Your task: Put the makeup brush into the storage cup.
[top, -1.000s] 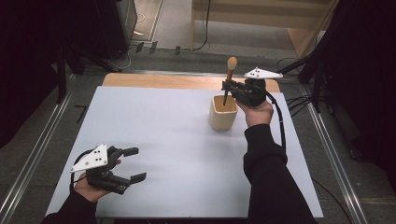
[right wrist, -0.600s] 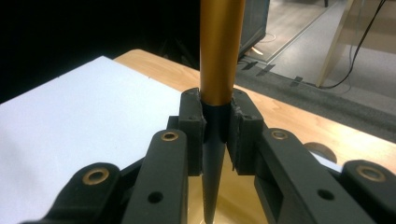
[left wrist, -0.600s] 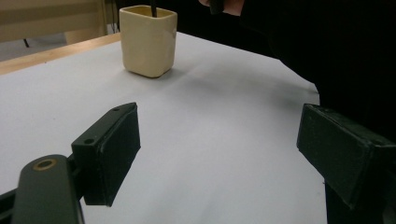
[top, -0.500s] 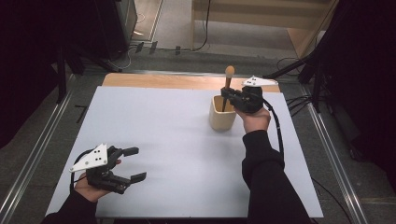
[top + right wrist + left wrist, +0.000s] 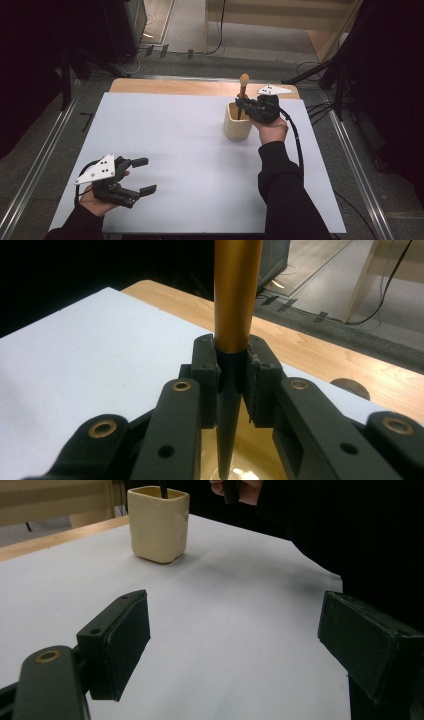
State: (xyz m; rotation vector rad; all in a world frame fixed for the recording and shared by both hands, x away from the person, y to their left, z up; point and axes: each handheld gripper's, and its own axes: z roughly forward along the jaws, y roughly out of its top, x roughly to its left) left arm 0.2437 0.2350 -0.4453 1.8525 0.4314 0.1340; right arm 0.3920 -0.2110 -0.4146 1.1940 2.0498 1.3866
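fingers: right gripper [image 5: 243, 103] clenched on utensil [image 5: 235, 315], left gripper [image 5: 141, 175] released, idle near front-left of table [image 5: 165, 140] | change: utensil shifted slightly over cup [image 5: 237, 121] since 1 s ago, so insertion underway | axis: near upright, dark tapered tip down inside cup, rounded wooden end up

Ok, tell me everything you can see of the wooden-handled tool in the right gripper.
The tool has a rounded, golden-brown wooden handle above a black tapering lower part. It stands upright, its dark end reaching down into the cream cup at the far right of the white table. The right gripper is shut on it, where wood meets black.
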